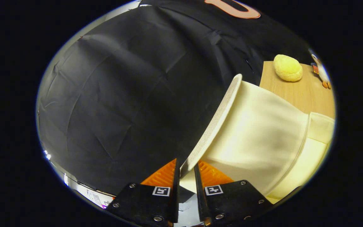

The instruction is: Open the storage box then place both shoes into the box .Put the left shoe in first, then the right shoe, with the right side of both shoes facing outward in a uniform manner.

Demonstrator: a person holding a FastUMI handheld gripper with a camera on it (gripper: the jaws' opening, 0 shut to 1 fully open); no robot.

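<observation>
— What have you got hold of?

— My hand-held gripper (187,176) is clamped on the rim of the storage box lid (257,135), both fingers (164,176) pressing on its edge, one from each side.

— Which way does the lid run?

— Its long edge climbs on a slant away from the fingers, from just between them up toward the far end of the bench (298,91). The broad face is tilted toward the bench side, and the thin rim faces the dark cloth wall (121,94).

— What is it made of?

— A cream, smooth panel, slightly glossy, bordered by a pale rim with a fine woven or ribbed texture. Beyond the panel a seam curves across it, and past that comes more cream material, the storage box (318,138) itself, though I cannot tell how it is joined.

— Anything else on the bench?

— The bench is light wood grain. A yellow, rounded, bumpy lump (288,67) like a bun sits near its far end, and a small plush toy (321,72) lies beside it, well apart from the lid.

— Any writing?

— Just square black-and-white markers on the gripper's body; no brand that I can read on the box.
</observation>
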